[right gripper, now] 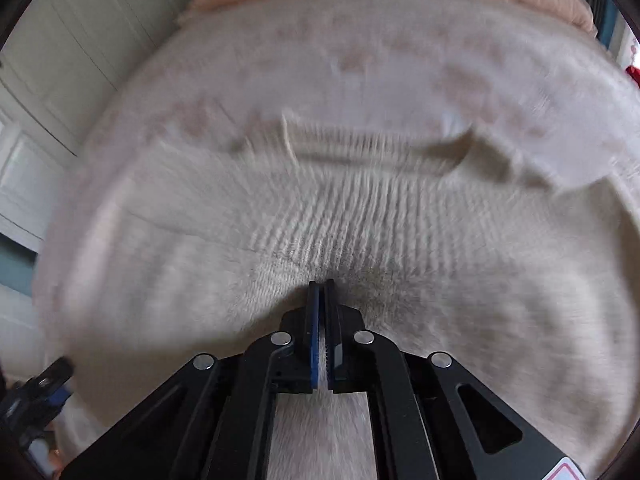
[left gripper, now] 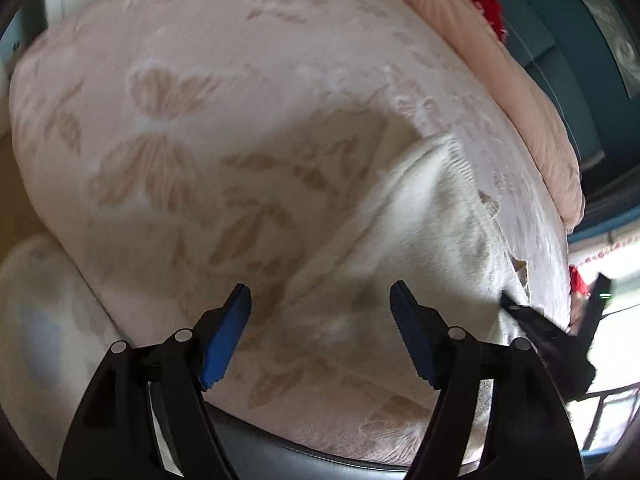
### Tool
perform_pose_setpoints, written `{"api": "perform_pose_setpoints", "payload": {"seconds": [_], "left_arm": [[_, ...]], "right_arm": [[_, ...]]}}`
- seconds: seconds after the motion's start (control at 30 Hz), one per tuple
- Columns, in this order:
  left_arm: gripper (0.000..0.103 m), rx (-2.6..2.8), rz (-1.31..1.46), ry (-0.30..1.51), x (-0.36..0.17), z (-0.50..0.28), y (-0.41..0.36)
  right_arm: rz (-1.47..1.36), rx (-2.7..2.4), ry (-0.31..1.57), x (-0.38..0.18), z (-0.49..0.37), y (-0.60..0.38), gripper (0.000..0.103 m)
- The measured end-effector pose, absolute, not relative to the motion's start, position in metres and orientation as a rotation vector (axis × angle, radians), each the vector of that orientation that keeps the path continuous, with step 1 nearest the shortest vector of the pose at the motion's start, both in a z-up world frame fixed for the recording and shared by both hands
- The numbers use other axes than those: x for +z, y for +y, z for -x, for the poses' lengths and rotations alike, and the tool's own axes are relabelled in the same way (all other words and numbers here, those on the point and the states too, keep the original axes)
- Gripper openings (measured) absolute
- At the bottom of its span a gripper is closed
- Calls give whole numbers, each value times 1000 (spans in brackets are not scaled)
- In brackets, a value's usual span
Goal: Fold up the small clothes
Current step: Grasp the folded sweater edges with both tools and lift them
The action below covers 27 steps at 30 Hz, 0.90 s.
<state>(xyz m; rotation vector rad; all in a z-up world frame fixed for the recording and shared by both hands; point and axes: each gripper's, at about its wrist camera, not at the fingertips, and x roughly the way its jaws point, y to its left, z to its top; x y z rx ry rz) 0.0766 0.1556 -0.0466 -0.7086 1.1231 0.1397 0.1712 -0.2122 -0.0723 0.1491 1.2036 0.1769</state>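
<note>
Right tool (right gripper: 323, 282) pinched shut on white knit garment (left gripper: 420, 220), stretching lower right to centre of frame; left tool (left gripper: 320, 300) agape, empty, just left of its edge.

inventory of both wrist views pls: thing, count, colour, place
knit garment: 1, cream-white ribbed, lying on the blanket, one edge pinched in the right gripper
blanket: 1, pale pink with tan butterfly and leaf pattern, covers the bed
peach bedding: 1, peach, along the far edge of the blanket
red item: 1, red, behind the peach bedding, too blurred to identify
white panelled doors: white, left background of right wrist view
left gripper: 1, black with blue pads, open, above the blanket beside the garment
right gripper: 1, black with blue pads, shut on the garment's edge
</note>
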Motion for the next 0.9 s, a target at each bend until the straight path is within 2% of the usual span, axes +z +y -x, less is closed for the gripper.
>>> {"api": "perform_pose_setpoints", "payload": {"seconds": [0.17, 0.23, 0.27, 0.3, 0.33, 0.4, 0.53, 0.7, 0.8, 0.9], "left_arm": [[89, 134, 747, 1112, -58, -82, 149], [88, 144, 698, 1096, -59, -89, 141], [77, 138, 668, 1088, -58, -92, 137], [45, 104, 625, 1081, -55, -97, 130], [30, 46, 629, 1092, -54, -102, 128], [22, 30, 643, 1102, -47, -107, 126], [20, -88, 613, 982, 12, -109, 105], [20, -315, 443, 882, 94, -110, 15], [21, -454, 302, 873, 114, -104, -60], [28, -529, 176, 926, 89, -95, -126]], "right_arm": [[-168, 173, 1219, -80, -179, -211, 0], [-173, 180, 1218, -82, -179, -211, 0], [-174, 183, 1214, -82, -178, -211, 0], [-174, 185, 1210, -82, -179, -211, 0], [-171, 188, 1203, -82, -178, -211, 0], [-174, 193, 1193, -78, -174, -212, 0], [-211, 215, 1178, -74, -170, -219, 0], [-380, 250, 1106, -36, -141, -261, 1], [-445, 192, 1005, -4, -88, -322, 9], [-490, 75, 987, 4, -33, -384, 25]]}}
